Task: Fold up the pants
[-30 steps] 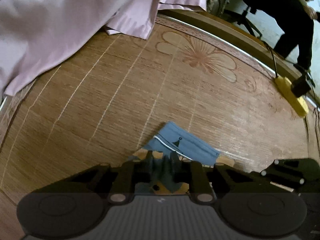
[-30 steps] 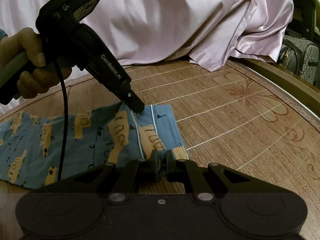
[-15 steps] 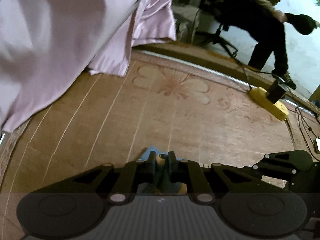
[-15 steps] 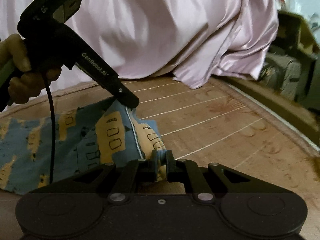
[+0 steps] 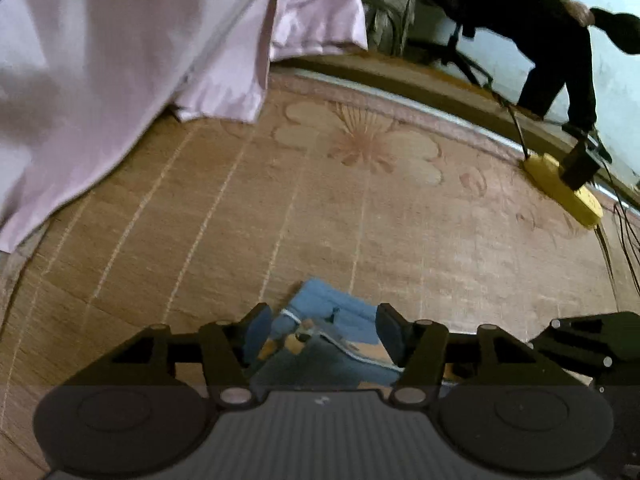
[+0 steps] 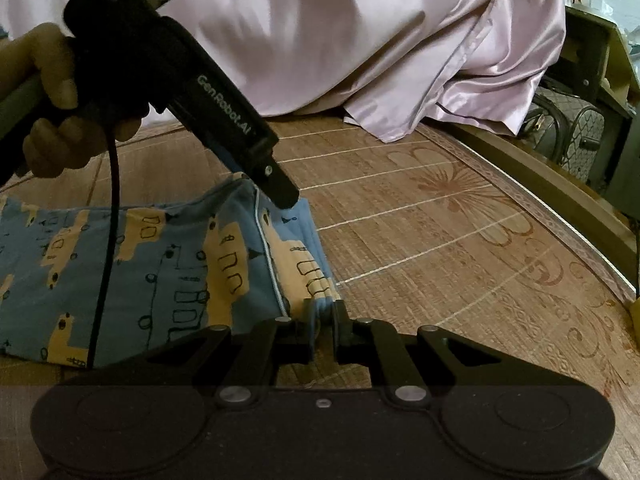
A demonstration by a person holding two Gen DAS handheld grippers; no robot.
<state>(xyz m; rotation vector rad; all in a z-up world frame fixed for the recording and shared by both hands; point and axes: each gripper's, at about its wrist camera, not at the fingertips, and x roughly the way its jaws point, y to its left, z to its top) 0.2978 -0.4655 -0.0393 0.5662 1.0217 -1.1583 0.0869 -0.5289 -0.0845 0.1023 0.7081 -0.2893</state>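
The blue pants (image 6: 168, 264), printed with yellow vehicles, lie spread on the woven mat (image 6: 440, 240), folded over at their right end. My right gripper (image 6: 325, 312) is shut on a bunched corner of that fold at the near edge. My left gripper (image 5: 324, 332) is open, its fingers (image 5: 256, 332) wide apart over the white-piped blue edge of the pants (image 5: 336, 312). In the right wrist view the left gripper (image 6: 286, 196) slants down to the far edge of the fold, held by a hand (image 6: 48, 100).
A pink satin sheet (image 6: 360, 40) is heaped along the far side of the mat. A yellow block with a black device and cables (image 5: 564, 184) lies at the mat's right edge. Beyond the wooden bed edge (image 6: 540, 176), a person in dark clothes (image 5: 552, 40) sits by an office chair.
My left gripper has opened and let go of the pants edge it was pinching. Both grippers dropped lower toward the mat. The right gripper keeps its hold on the corner.
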